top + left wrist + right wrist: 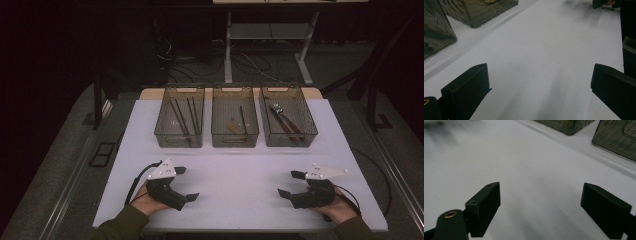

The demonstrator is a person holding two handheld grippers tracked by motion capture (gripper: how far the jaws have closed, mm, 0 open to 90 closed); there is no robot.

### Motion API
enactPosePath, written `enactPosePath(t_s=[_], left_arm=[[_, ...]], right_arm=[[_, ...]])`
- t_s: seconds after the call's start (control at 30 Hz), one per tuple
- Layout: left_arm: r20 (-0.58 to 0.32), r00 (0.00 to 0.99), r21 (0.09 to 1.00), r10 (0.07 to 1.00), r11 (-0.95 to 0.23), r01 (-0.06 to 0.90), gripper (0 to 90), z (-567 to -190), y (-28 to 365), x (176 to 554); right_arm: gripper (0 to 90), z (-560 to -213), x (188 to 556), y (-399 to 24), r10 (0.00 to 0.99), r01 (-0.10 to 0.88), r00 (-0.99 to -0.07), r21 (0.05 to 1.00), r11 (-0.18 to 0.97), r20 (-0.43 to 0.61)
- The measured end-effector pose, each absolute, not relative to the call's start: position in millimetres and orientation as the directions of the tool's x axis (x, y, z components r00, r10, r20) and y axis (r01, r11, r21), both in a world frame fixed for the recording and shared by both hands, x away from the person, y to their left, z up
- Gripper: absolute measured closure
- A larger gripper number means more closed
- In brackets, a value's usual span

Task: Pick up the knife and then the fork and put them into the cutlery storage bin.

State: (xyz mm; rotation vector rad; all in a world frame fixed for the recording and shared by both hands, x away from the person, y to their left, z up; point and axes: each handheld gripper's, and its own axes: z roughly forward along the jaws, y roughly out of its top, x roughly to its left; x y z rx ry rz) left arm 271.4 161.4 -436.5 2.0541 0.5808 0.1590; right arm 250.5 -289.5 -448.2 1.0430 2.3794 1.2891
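On the white table (pixel 240 175), near its front edge, my left gripper (pixel 186 183) rests open at the left with nothing between its jaws. At the right my right gripper (pixel 291 183) is open too and holds nothing. Both point toward the middle of the table. Bare white surface lies between the wide-apart jaws of the left gripper (pixel 540 86) in the left gripper view and of the right gripper (pixel 540 207) in the right gripper view. Three smoky clear bins stand in a row at the back: a left bin (pixel 179 137) with long dark sticks, a middle bin (pixel 235 137) and a right bin (pixel 289 139).
The middle bin holds a thin stick and a small brown piece; the right bin holds metal-tipped utensils (pixel 282 119). Bin corners (pixel 439 37) show in the left gripper view, and other bin corners (pixel 616 142) in the right gripper view. Table legs and cables (pixel 250 62) lie on the dark floor beyond.
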Motion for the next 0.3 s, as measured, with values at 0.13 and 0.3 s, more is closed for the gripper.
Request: enactPosePath(t_s=[0.13, 0.3], left_arm=[[-0.119, 0.879, 0.839, 0.461, -0.426, 0.337, 0.9, -436.5, 161.2, 271.2], [-0.118, 0.88, 0.836, 0.46, -0.433, 0.338, 1.0, -436.5, 161.0, 271.0]], right_arm=[[15.7, -447.4, 250.7, -290.2, 0.69, 0.477, -0.713, 0.807, 0.348, 0.124], [15.7, -446.8, 250.5, -290.2, 0.689, 0.474, -0.715, 0.809, 0.348, 0.123]])
